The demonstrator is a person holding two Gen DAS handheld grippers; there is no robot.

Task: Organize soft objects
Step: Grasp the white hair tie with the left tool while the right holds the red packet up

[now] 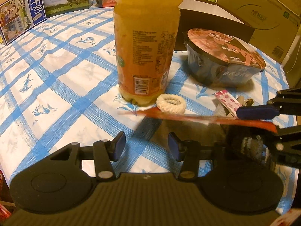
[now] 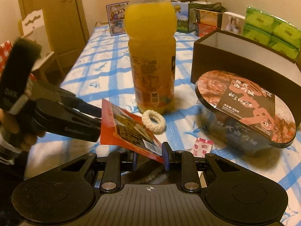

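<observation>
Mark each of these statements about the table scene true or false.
1. The right gripper pinches the red packet between its fingers. True.
2. The left gripper is clamped on the white hair tie. False: its fingers are open and empty; the tie lies on the tablecloth by the juice bottle.
3. The juice bottle lies on its side. False: it stands upright.
4. The noodle bowl has its lid on. True.

Big orange juice bottle [image 2: 152, 56] standing mid-table, instant noodle bowl [image 2: 246, 111] to its right, milk cartons [image 1: 22, 13] along the back.
</observation>
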